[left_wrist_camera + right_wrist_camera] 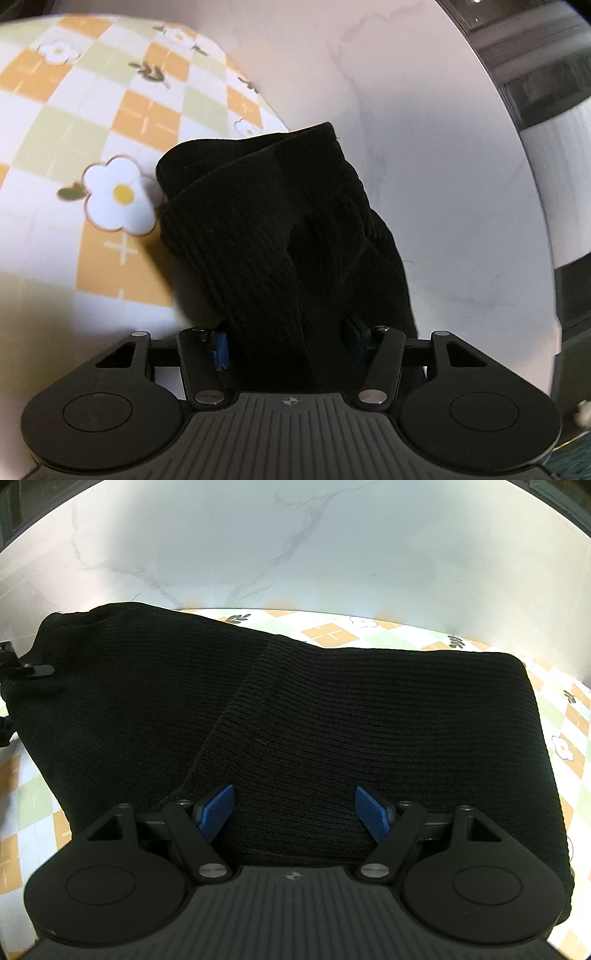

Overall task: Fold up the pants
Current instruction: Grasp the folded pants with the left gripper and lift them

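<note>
White marble-veined desk (pixel 295 546) stretches ahead of me, partly covered by an orange, green and white checked cloth with daisy prints (pixel 110 122). On it I see the black ribbed knit pants (pixel 332 720) lying folded, spread wide in front of my right gripper (pixel 301 812), whose jaws stand apart with fabric between the blue pads, not pinching it. My left gripper (pixel 286 341) has its jaws closed on a bunched end of the pants, lifted above the desk.

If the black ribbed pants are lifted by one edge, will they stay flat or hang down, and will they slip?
The black ribbed pants will probably sag: in the left wrist view the fabric bunches and droops around the left hand-held gripper. Slipping seems unlikely, since the ribbed knit looks grippy. They look rather thick, so perhaps moderately heavy.
</note>
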The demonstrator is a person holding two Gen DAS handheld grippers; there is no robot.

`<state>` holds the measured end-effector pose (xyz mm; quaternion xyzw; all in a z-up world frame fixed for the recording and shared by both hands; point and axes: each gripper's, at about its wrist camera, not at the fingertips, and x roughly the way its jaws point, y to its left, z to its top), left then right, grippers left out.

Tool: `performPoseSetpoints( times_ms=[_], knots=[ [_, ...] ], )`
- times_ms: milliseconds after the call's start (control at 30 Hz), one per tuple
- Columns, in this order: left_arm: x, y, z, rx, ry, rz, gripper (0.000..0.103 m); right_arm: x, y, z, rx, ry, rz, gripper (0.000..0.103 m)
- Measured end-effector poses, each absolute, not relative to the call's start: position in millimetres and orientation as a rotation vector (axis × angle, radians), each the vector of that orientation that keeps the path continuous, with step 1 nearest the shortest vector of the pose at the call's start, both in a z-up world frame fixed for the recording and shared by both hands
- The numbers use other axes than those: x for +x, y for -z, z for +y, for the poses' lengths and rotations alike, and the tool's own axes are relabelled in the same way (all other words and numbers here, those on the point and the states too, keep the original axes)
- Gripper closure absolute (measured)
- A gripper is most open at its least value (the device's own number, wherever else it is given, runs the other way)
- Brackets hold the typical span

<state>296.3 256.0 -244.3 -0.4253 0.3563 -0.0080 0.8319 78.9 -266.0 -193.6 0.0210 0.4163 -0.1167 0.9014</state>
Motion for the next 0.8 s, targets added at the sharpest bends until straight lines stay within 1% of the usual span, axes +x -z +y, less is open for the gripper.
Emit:
performPoseSetpoints(
  times_ms=[67,100,133,233,333,600,800],
  knots=[
    [297,248,260,-0.93,-0.02,0.788,0.081,78,193,-266,0.046,0.244,0.86,0.028],
    [297,251,265,-0.965,-0.035,0.796,0.084,78,193,-266,0.051,0.245,0.86,0.028],
    [294,252,270,-0.997,-0.034,0.787,0.084,79,193,-265,0.054,0.247,0.862,0.027],
    [284,240,270,-0.935,-0.026,0.772,0.085,81,191,-261,0.059,0.259,0.872,0.028],
    [274,236,278,-0.958,-0.042,0.773,0.085,82,190,-257,0.061,0.239,0.876,0.027],
    [208,227,323,-1.034,-0.125,0.732,0.084,91,191,-226,0.013,0.083,0.893,0.027],
    [175,231,340,-1.068,-0.176,0.701,0.084,95,192,-206,-0.029,0.001,0.9,0.027]
  ],
)
